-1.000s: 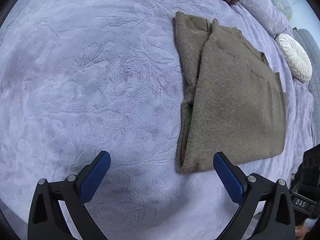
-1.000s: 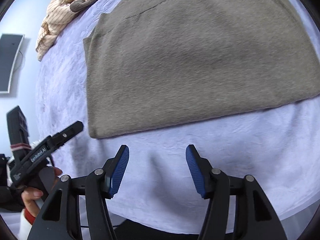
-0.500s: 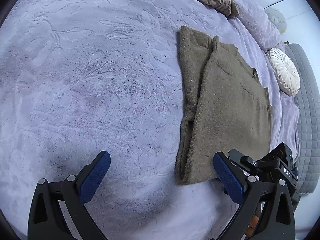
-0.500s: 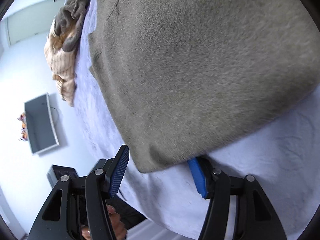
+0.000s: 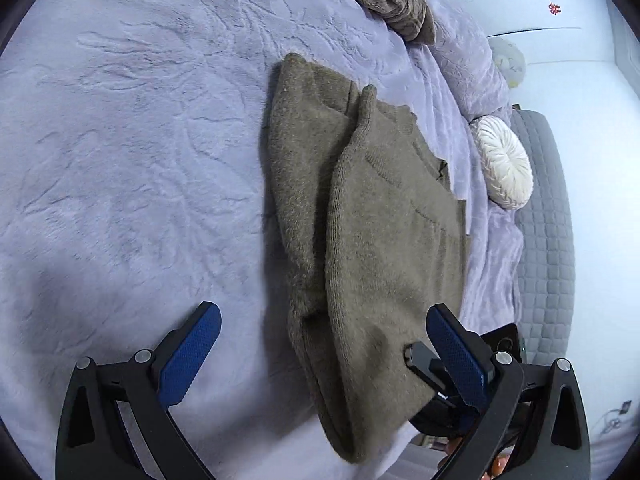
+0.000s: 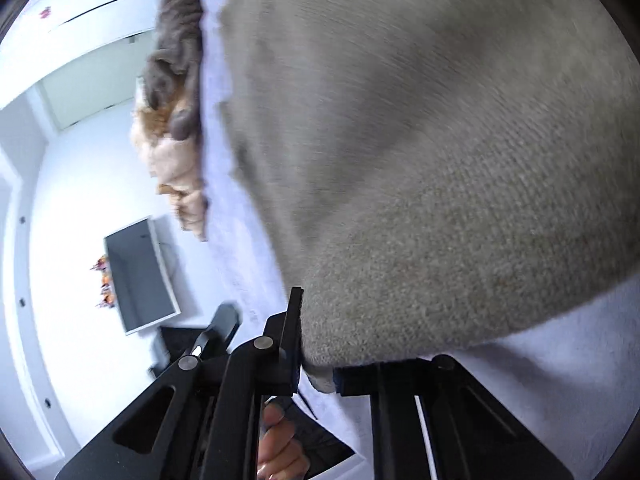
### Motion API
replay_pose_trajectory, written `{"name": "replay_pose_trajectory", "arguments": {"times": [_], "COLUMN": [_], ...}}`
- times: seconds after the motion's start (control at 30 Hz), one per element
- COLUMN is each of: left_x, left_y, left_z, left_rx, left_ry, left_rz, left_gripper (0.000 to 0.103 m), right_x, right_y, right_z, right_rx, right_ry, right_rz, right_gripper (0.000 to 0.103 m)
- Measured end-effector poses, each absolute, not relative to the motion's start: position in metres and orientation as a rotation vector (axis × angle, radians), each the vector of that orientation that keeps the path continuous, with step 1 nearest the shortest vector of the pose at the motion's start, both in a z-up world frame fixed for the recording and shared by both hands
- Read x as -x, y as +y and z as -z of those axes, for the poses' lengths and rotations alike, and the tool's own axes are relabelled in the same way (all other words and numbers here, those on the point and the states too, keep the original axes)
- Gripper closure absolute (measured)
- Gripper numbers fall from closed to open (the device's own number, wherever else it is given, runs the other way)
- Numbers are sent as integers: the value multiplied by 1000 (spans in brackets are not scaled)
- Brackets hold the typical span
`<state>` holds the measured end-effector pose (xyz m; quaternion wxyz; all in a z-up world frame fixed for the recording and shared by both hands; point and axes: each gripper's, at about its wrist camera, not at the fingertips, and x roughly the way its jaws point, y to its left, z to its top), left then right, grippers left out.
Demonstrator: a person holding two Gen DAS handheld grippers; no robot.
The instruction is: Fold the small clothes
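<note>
Woolly and soft, the brown sweater [image 5: 384, 240] lies half folded on the purple bed [image 5: 132, 152]. It bends easily. Right tongs [image 6: 316, 372] are closing on its near corner; left tongs [image 5: 320, 356] stand apart.

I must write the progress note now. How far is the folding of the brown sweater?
Done: the sweater lies on the purple blanket with its sides already folded in, making a long strip. In hand: the right gripper is closing on the near corner of the sweater; the left gripper is open, near the hem. Left: folding the strip crosswise, and the other clothes piled at the bed edge.
</note>
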<state>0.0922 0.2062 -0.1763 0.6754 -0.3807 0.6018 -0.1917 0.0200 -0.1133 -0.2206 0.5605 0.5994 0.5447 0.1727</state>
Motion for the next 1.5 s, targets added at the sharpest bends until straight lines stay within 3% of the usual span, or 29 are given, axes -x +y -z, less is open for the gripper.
{"name": "replay_pose_trajectory", "arguments": {"times": [0.23,0.43,0.53,0.6,0.73,0.77,0.87,0.93,1.0,1.1,1.27,1.5], "left_x": [-133,-138,-137,-136,-135,-133,-131,-132,-130,-123,-119,-133], "left_y": [175,139,134,133,128,125,119,119,118,110,79,-8], "left_z": [194,182,180,180,181,179,176,174,168,145,98,47], "left_rx": [918,649,601,595,566,546,474,496,510,516,555,508], "left_ry": [1380,1408,1408,1408,1408,1395,1375,1358,1339,1283,1191,1135], "left_rz": [568,524,493,473,405,385,325,300,267,244,252,303], "left_gripper": [2,35,36,36,36,43,70,81,85,85,86,86], "right_x": [-30,-20,-13,-11,-21,-27,-50,-68,-78,-78,-67,-51], "right_y": [-116,-105,-101,-104,-146,-161,-198,-212,-217,-220,-212,-270], "right_z": [189,198,196,187,147,138,129,135,153,186,184,168], "right_rx": [-1277,-1136,-953,-805,-585,-545,-426,-351,-276,-224,-130,-399], "right_ry": [1252,1362,1501,1554,1422,1371,1321,1319,1359,1423,1381,1393], "right_rz": [-497,-461,-457,-473,-395,-342,-186,-145,-140,-196,-250,-319], "right_gripper": [91,90,80,68,68,69,94,95,96,98,98,98]}}
